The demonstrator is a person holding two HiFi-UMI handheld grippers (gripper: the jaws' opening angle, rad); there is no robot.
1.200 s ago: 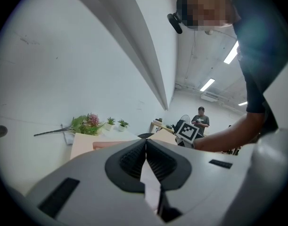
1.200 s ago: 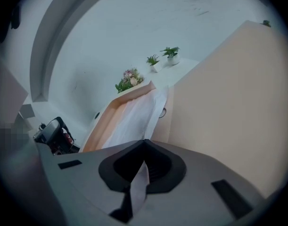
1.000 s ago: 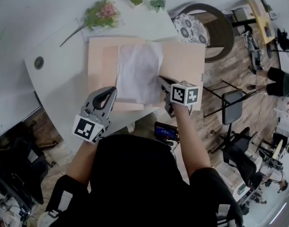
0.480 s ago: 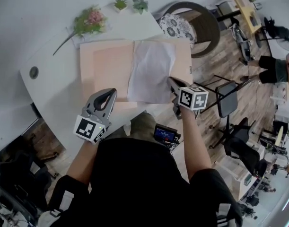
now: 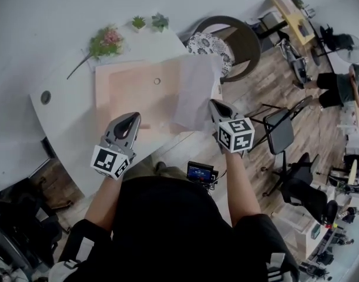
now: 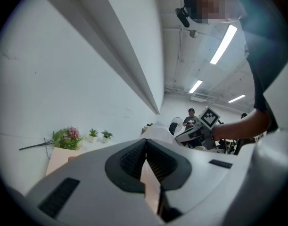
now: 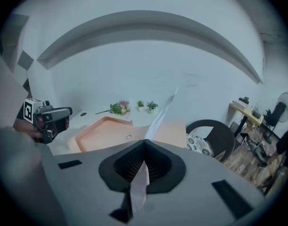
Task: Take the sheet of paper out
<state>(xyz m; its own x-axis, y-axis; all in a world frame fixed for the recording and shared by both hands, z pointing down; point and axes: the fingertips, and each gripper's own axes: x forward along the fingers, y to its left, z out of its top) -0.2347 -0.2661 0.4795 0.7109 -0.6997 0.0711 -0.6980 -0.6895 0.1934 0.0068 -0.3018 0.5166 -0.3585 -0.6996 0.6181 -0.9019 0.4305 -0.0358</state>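
The right gripper (image 5: 215, 106) has its jaws pressed together on the near edge of the thin white sheet of paper (image 5: 197, 90). Pinching it at the margin lets the rest hang free of the flat peach-coloured folder (image 5: 129, 93). The left gripper (image 5: 130, 122) is clamped on that folder's near edge, apparently to pin it on the white table (image 5: 67, 119) so only the sheet comes away. The sheet is raised over the folder's right part and past the table's edge, tilted up on edge. Its long axis runs from the right jaws away toward the far wall
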